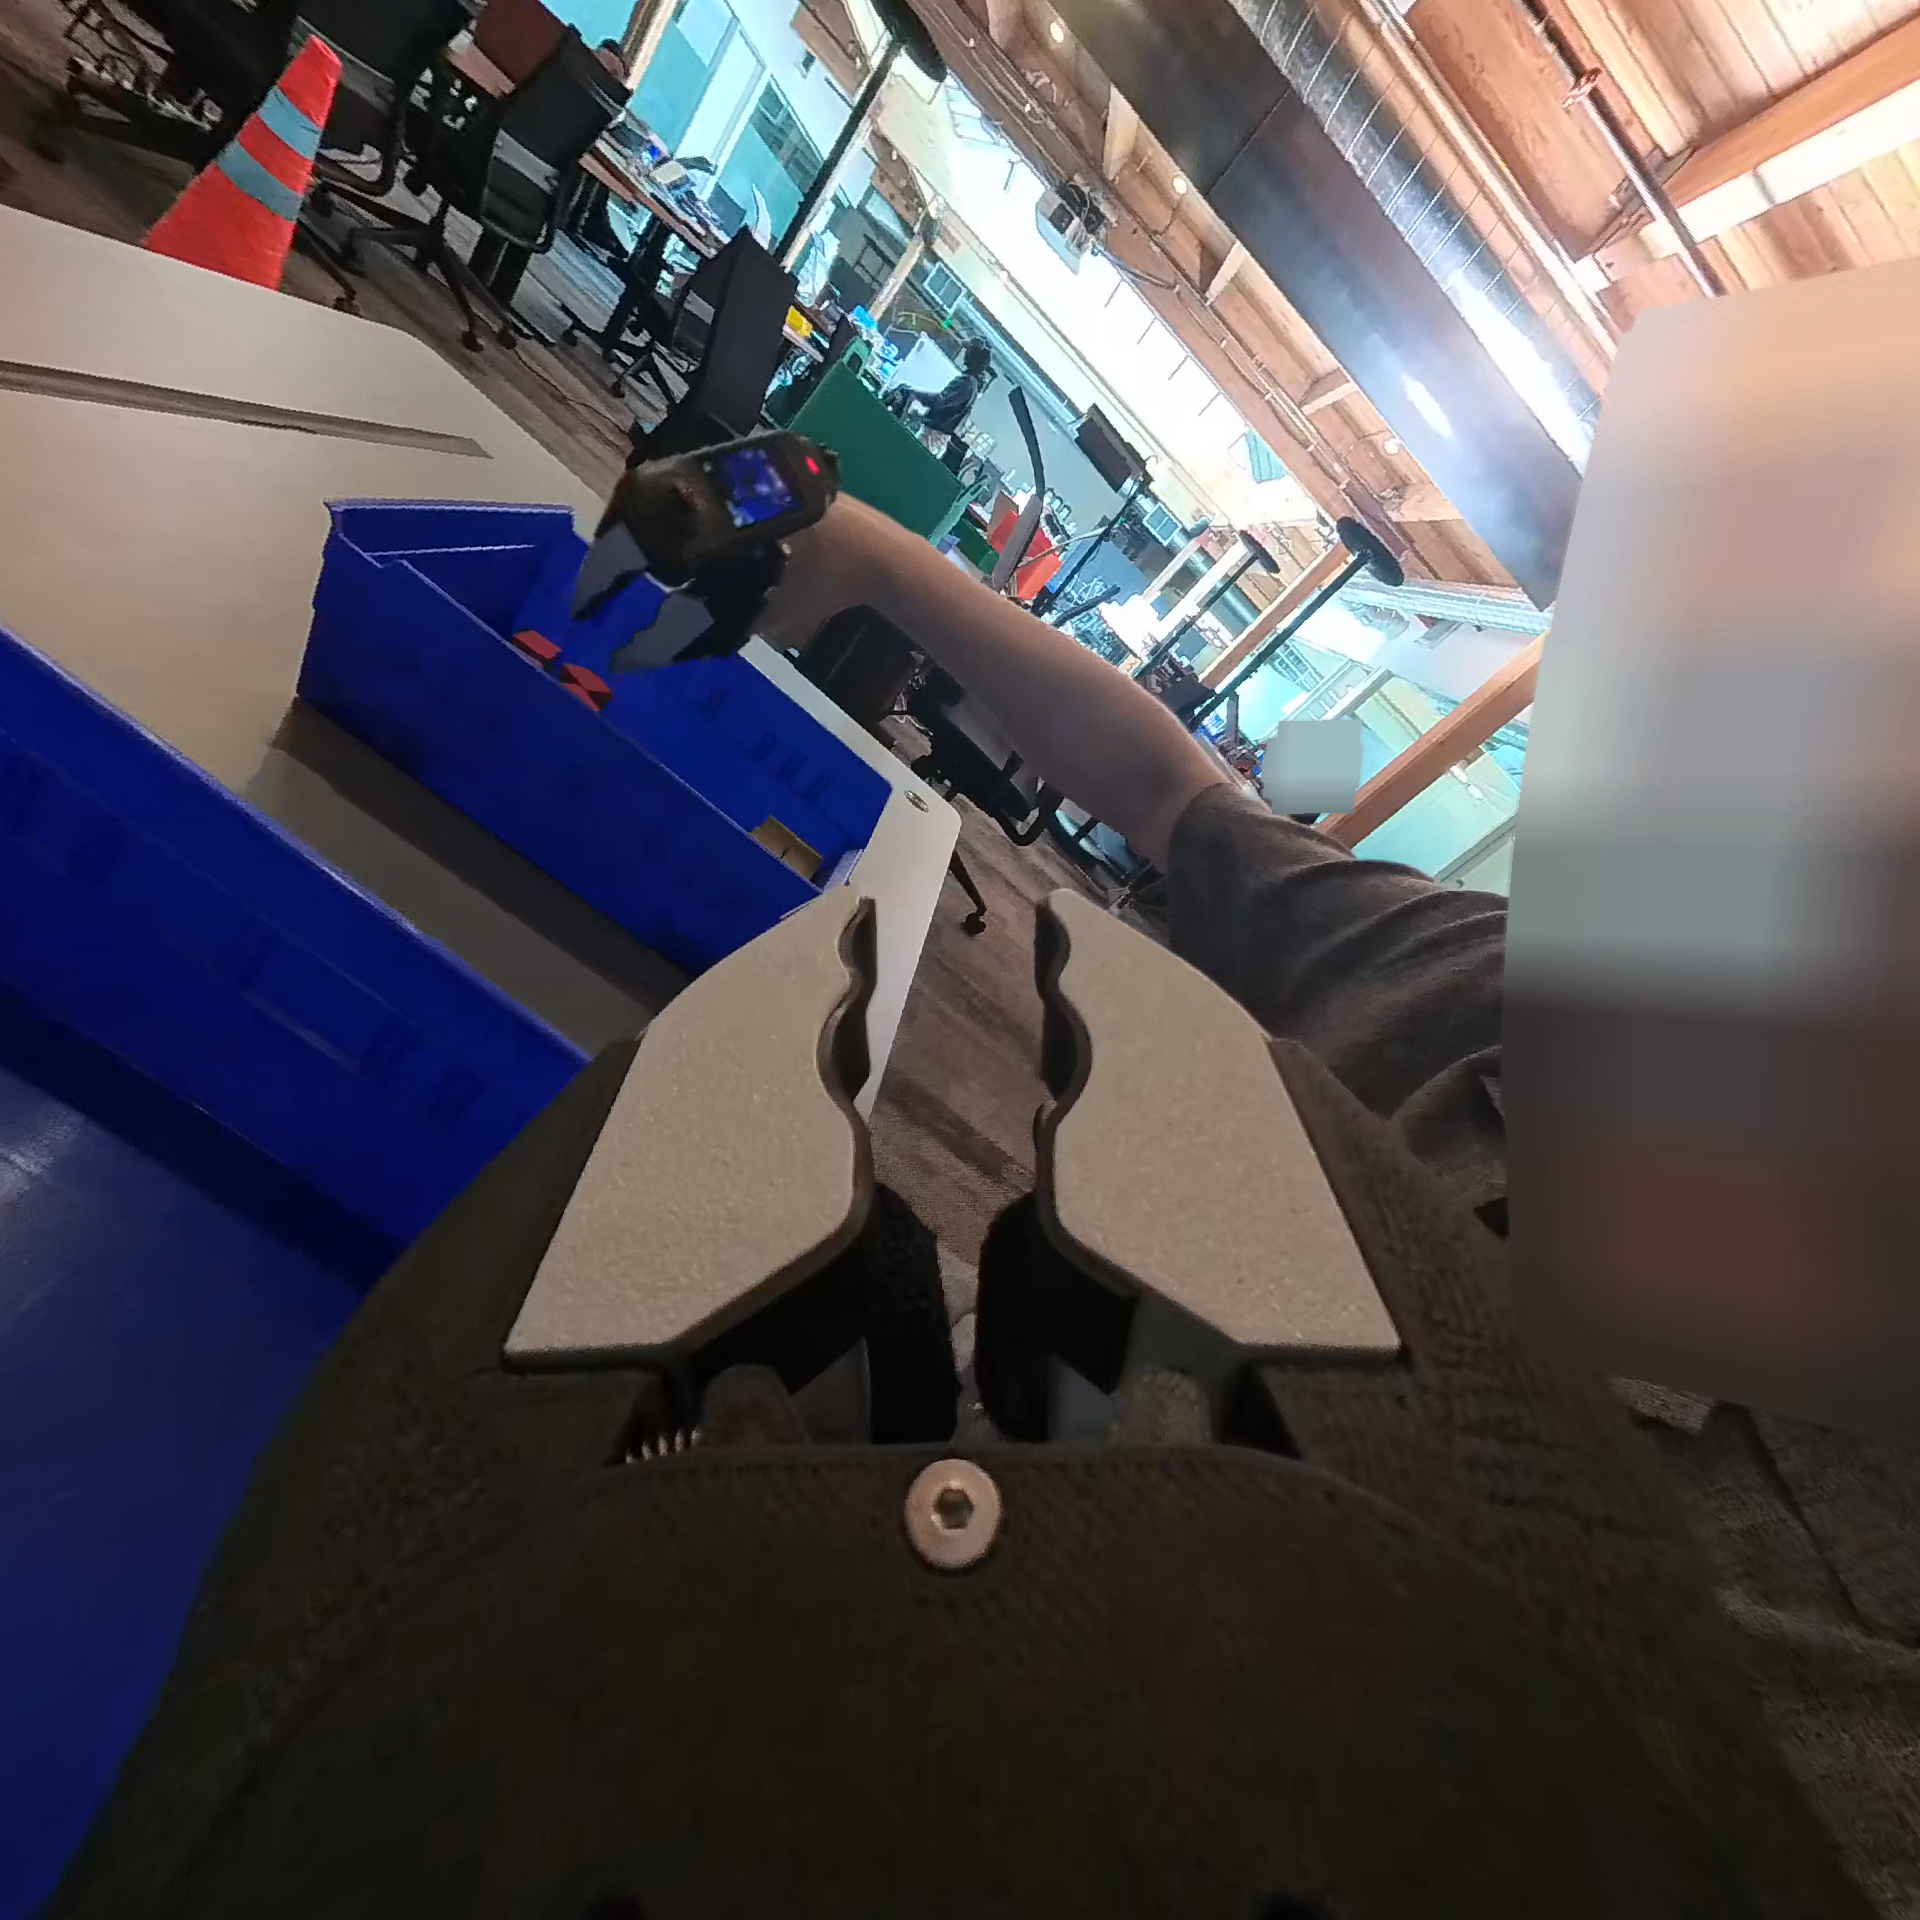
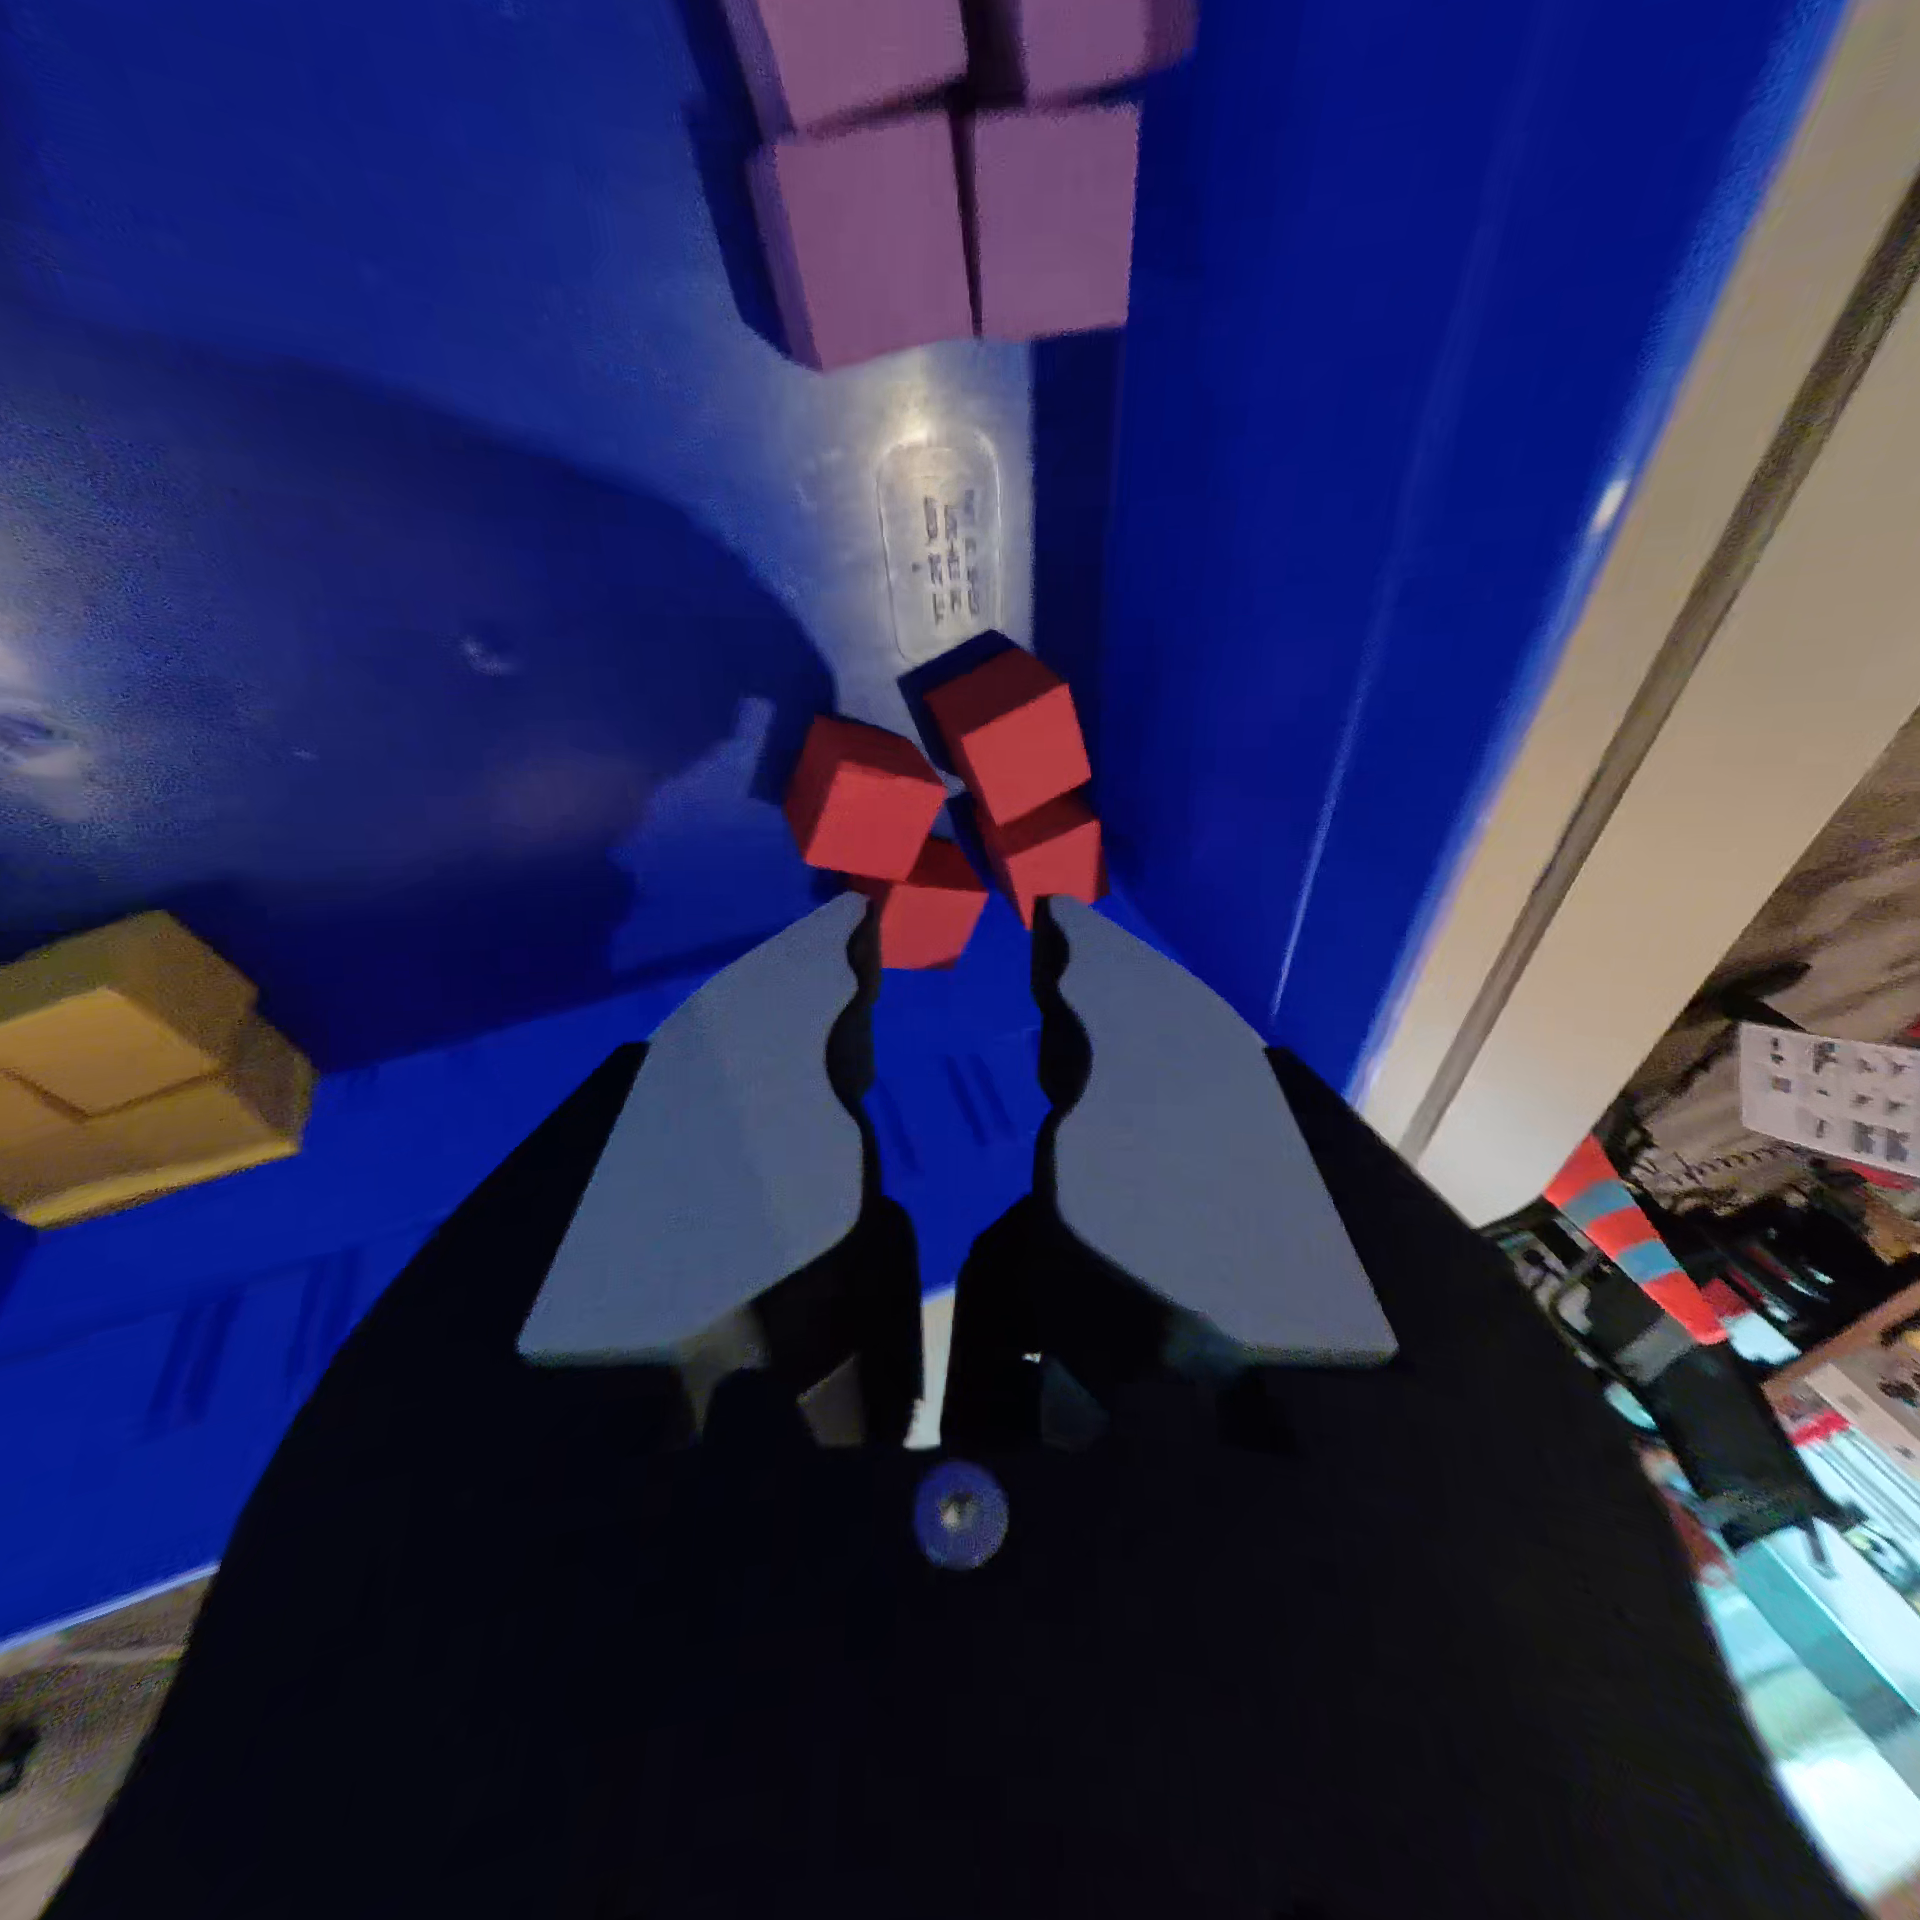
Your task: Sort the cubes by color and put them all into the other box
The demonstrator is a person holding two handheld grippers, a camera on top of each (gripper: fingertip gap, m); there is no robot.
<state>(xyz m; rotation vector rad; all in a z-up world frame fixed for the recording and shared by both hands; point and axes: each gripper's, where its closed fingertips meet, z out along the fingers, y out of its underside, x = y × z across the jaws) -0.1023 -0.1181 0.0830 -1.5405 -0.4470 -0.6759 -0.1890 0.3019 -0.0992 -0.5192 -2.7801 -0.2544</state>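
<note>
Red blocks [image 2: 940,821] lie just beyond the open right claw [image 2: 951,914].

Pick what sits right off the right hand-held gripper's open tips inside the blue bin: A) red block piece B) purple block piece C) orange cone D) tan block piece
A: in the right wrist view the right hand-held gripper is open with the red block piece just off its tips, the purple block piece farther up the blue bin, the tan block piece off left.
</note>
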